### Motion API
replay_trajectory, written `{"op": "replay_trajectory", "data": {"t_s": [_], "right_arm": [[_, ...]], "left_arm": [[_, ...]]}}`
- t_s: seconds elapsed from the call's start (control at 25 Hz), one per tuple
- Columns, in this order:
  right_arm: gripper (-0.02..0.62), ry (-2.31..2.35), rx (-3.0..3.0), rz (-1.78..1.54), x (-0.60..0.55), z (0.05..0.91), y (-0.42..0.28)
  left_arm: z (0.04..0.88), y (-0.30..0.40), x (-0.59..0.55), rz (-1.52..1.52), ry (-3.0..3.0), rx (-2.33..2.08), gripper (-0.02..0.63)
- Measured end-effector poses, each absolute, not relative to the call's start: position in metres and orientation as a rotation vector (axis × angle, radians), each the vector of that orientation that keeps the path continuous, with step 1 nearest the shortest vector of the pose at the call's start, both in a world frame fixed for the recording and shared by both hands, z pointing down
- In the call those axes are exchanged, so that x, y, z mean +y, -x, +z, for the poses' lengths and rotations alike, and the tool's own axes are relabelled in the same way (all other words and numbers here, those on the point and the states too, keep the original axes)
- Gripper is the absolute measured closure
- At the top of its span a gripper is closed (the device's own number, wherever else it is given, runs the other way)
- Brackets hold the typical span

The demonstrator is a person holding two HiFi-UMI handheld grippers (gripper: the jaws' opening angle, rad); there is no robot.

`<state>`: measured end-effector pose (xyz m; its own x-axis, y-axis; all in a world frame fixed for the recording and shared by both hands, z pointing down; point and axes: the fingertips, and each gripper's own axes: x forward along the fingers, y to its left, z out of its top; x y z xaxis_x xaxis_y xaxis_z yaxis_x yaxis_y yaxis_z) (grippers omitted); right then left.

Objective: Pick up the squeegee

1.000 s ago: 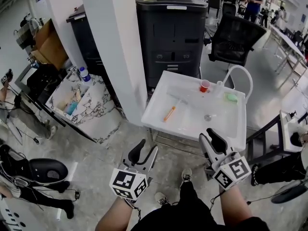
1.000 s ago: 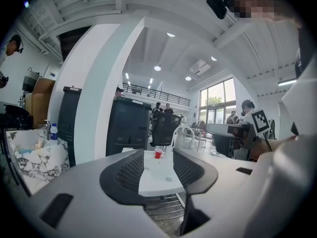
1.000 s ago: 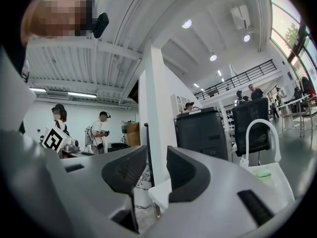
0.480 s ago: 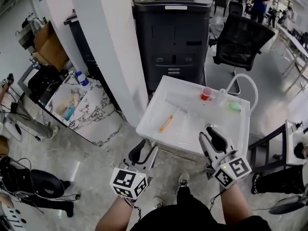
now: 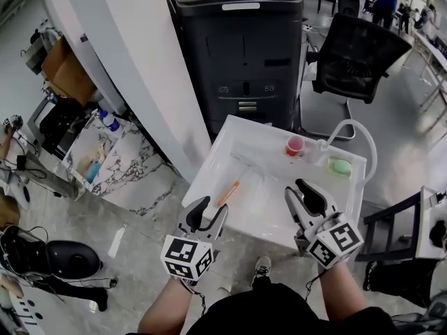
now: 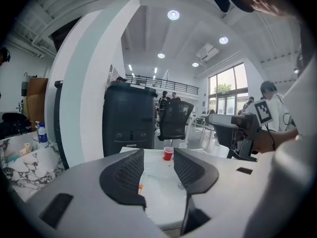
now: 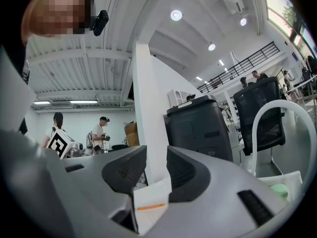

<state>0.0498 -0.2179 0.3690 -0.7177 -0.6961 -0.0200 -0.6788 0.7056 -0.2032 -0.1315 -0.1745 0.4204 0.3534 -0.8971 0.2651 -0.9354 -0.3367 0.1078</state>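
Note:
The squeegee (image 5: 228, 193) has an orange handle and a pale blade, and lies in the left half of the white basin table (image 5: 209, 160). My left gripper (image 5: 209, 211) hovers at the table's near edge, just short of the handle. Its jaws are opening with nothing between them. In the left gripper view the orange handle (image 6: 140, 187) shows low between the fingers of the left gripper (image 6: 158, 155). My right gripper (image 5: 302, 190) is open and empty over the basin's near right part. The right gripper view shows the handle (image 7: 150, 207) below the right gripper (image 7: 157, 167).
A red cup (image 5: 295, 145), a green sponge (image 5: 340, 165) and a white hooped tube (image 5: 357, 132) stand at the basin's far side. Behind are a black cabinet (image 5: 241, 54), a black chair (image 5: 356, 51) and a white pillar (image 5: 133, 68). A marbled table (image 5: 126, 166) is at the left.
Both grippers have moved forward to the basin table, from over the floor to its near edge. The table now lies closer and lower in the head view.

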Motion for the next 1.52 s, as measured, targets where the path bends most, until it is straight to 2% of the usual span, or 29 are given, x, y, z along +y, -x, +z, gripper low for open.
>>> {"op": "replay_trajectory", "data": {"t_s": [0.52,1.52], "right_arm": [[0.454,1.058,2.833,-0.343,-0.272,0.387,-0.085],[0.454,1.332,2.729,-0.54,-0.325,0.448,-0.074]], "left_arm": [[0.445,0.085,-0.248,0.392,-2.34,-1.647,0.394],[0.593,0.09,-0.35,0.771,-2.282,-1.276,0.385]]}}
